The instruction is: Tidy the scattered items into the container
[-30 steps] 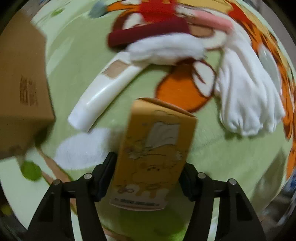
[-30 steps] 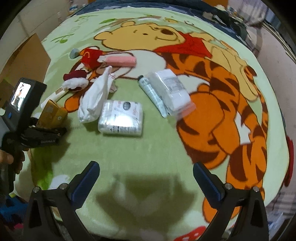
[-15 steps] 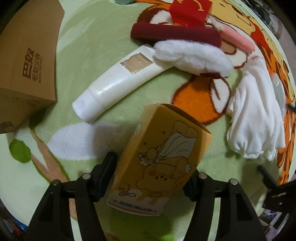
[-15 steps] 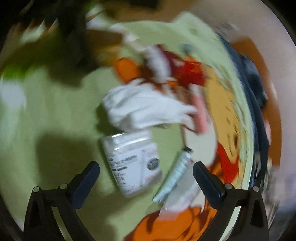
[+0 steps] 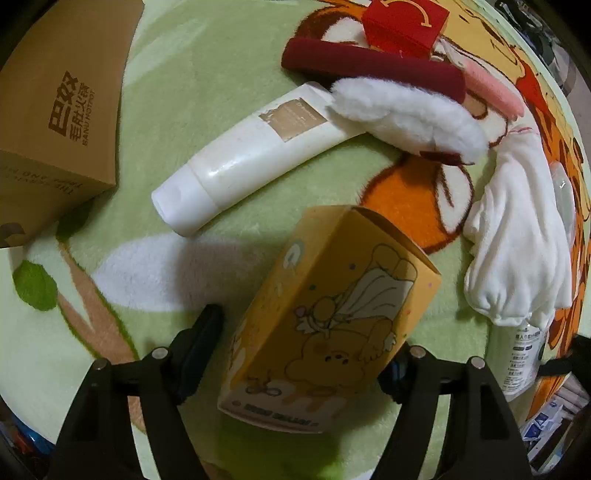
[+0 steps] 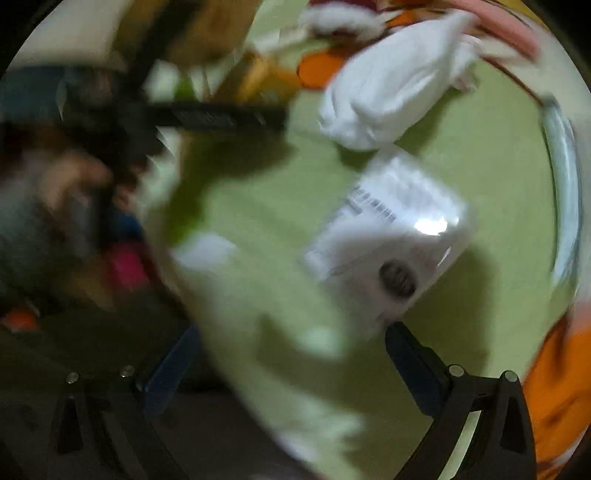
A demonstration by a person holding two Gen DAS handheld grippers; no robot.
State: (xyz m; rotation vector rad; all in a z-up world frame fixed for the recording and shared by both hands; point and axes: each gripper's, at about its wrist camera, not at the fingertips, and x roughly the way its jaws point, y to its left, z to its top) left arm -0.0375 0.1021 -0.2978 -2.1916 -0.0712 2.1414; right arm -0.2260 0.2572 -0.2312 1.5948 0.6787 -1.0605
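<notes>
A yellow cartoon box stands tilted between the fingers of my left gripper. There is a visible gap at the left finger, so the jaws look opened and the box rests on the green blanket. A cardboard container lies at the upper left. A white tube, a fluffy white item, a dark red roll, a red box and a white cloth lie beyond. My right gripper is open and empty, just short of a clear-wrapped white packet; that view is blurred.
A pink roll lies at the far right of the left wrist view. A labelled packet shows at its lower right. The blanket's edge and dark floor fill the lower left of the right wrist view.
My left gripper swung right with the yellow box, then its jaws opened and the box tilted. My right gripper swept fast to the left toward the white packet.
</notes>
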